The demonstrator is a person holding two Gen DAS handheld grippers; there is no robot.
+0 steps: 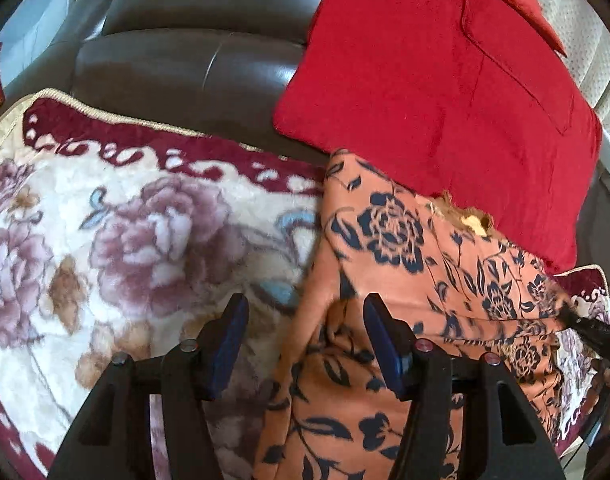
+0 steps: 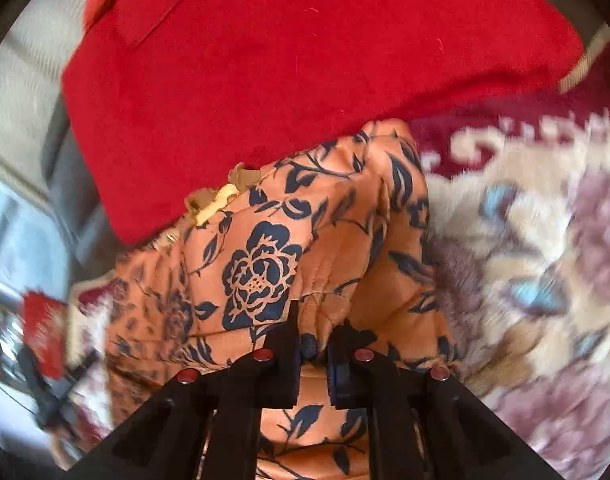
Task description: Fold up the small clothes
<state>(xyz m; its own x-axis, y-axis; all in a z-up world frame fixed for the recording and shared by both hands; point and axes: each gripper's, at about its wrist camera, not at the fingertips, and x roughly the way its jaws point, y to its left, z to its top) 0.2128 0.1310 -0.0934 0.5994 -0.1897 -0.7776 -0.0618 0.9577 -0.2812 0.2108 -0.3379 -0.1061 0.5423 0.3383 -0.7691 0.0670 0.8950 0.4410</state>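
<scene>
An orange garment with a dark blue flower print (image 1: 389, 264) lies bunched on a cream floral blanket (image 1: 117, 224). My left gripper (image 1: 305, 320) is open, its fingers astride the garment's left edge, holding nothing. The right wrist view is blurred by motion. There the same garment (image 2: 273, 256) is pulled up in folds, and my right gripper (image 2: 315, 344) is shut on a gathered part of it. A small frayed yellow patch (image 2: 221, 200) shows at the garment's far edge.
A red cushion (image 1: 437, 92) leans right behind the garment, and it also shows in the right wrist view (image 2: 289, 68). A dark leather sofa back (image 1: 193, 56) rises behind the blanket. A black gripper part (image 1: 593, 332) shows at the right edge.
</scene>
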